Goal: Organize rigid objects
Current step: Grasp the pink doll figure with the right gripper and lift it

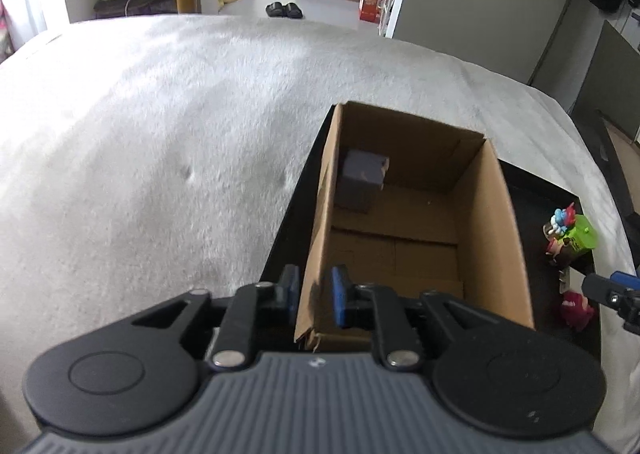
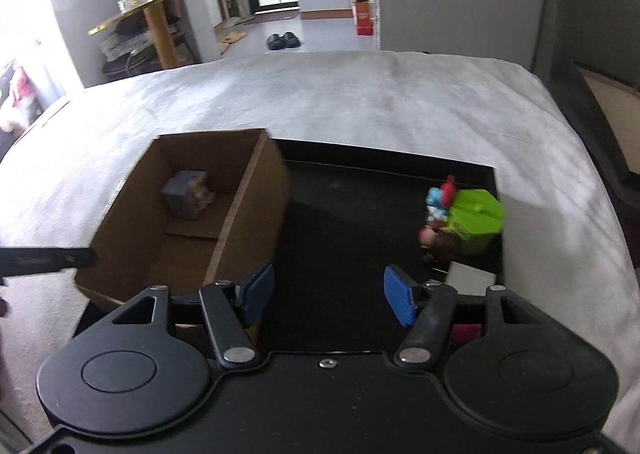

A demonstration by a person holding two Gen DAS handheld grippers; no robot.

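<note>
Brown corrugated cardboard fills the middle of the left wrist view: an open cardboard box (image 1: 416,214) standing on a black tray (image 1: 556,214), which lies on a bed covered with a pale grey fleece blanket (image 1: 160,134). The left gripper (image 1: 316,296) straddles the box's near left wall, one blue pad (image 1: 338,296) inside and the other outside, closed down onto the cardboard edge. Deep in the box, against its far left corner, sits a small grey cube (image 1: 362,178); the rest of the box floor is bare. To the right of the box, on the tray near its right rim, stand a green toy block with a small figure (image 1: 570,234) and, nearer, a red toy (image 1: 576,308). The tip of the right gripper (image 1: 612,290) pokes in at the right edge, just beside the red toy. The blanket to the left lies wide and flat.

In the right wrist view the right gripper (image 2: 329,294) hovers over the bare black tray (image 2: 340,222) with its blue pads well apart and nothing between them. The cardboard box (image 2: 248,214) occupies the tray's left side, the grey cube (image 2: 186,194) inside at the far end. The green toy block (image 2: 474,220) and its figures crowd the tray's right rim; a white piece (image 2: 472,278), possibly a card, lies just nearer. A broad strip of tray between box and toys stays open.
</note>
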